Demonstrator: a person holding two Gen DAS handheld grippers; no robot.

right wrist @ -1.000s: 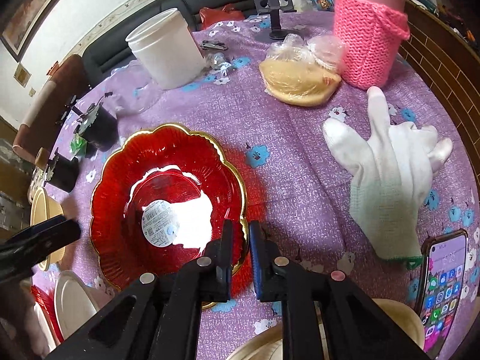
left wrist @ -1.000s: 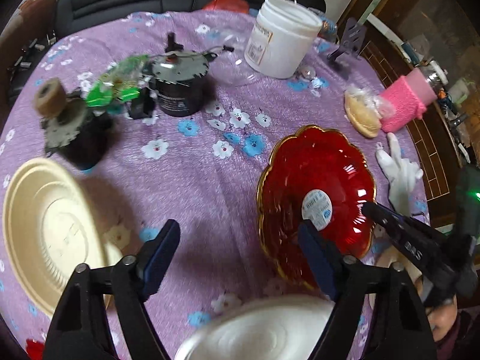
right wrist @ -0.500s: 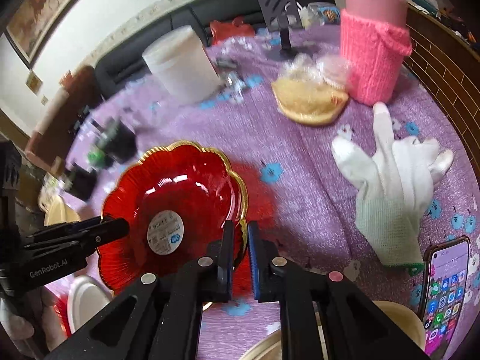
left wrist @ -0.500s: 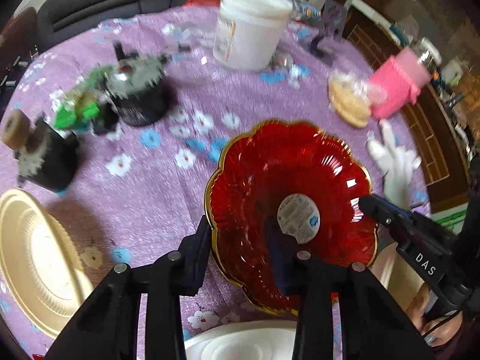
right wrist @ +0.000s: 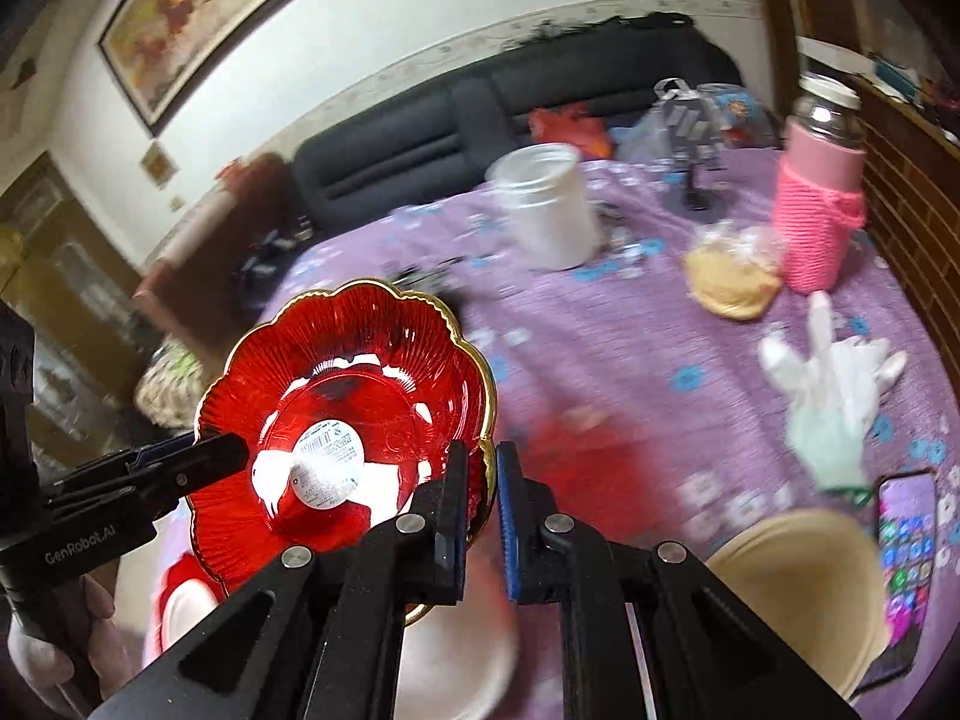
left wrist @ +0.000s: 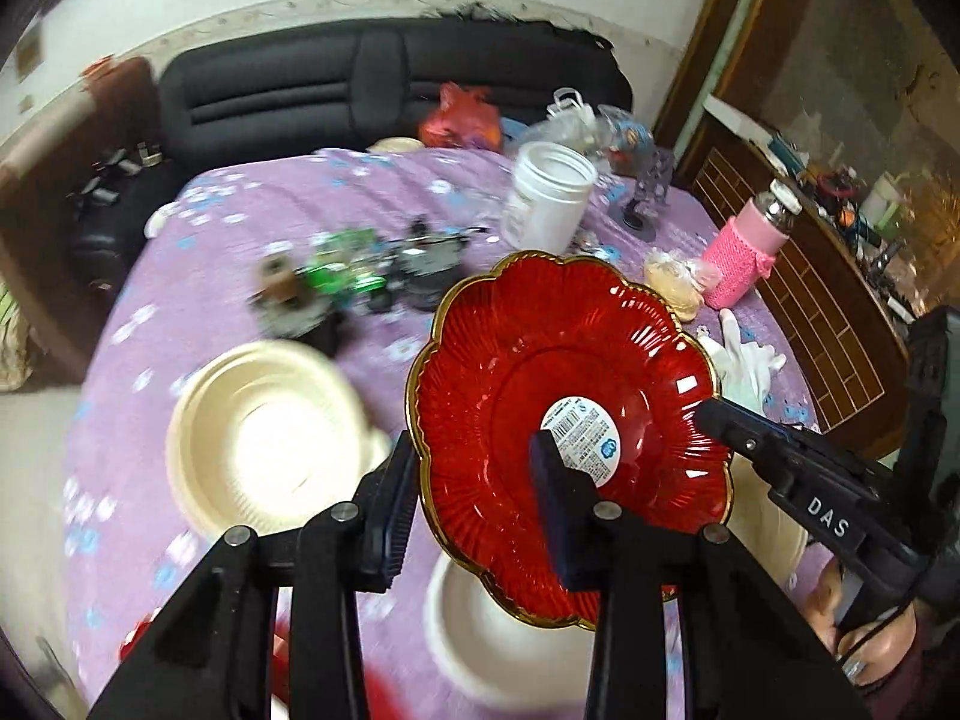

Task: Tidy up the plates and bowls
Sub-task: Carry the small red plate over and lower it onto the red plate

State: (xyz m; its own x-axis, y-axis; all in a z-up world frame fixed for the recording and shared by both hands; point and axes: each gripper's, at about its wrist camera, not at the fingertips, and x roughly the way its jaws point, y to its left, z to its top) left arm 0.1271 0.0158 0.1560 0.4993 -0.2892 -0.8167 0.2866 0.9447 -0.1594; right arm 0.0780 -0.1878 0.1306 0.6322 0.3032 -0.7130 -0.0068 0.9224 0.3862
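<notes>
While the red glass plate [left wrist: 570, 420] lay flat on the purple flowered worktop [left wrist: 240, 228] a second ago, it now hangs tilted above the cloth, carried at two opposite points of its gold scalloped rim. The right tongs [right wrist: 481, 498] are closed on the rim, one finger inside the plate and one outside, just as they were a second back. The left tongs [left wrist: 474, 516], which stood wide open over bare cloth then and were drawing in around the near edge half a second ago, now straddle that edge: one finger [left wrist: 555, 492] lies over the ribbed inner face beside the round white sticker [left wrist: 581, 437], the other sits outside below the rim, and I cannot tell whether they truly pinch the glass. In the right wrist view the left tool's tip reaches in over the plate from the left. Both cameras have risen, so the black sofa [left wrist: 384, 90] and the wall now fill the upper part of each view, and much of the cloth is blurred. Under the lifted plate lies a white plate [left wrist: 498, 636]; a cream plate [left wrist: 264, 438] lies to its left, and a cream bowl [right wrist: 798, 576] sits beside the phone [right wrist: 909, 546] near the white glove [right wrist: 828, 384].
</notes>
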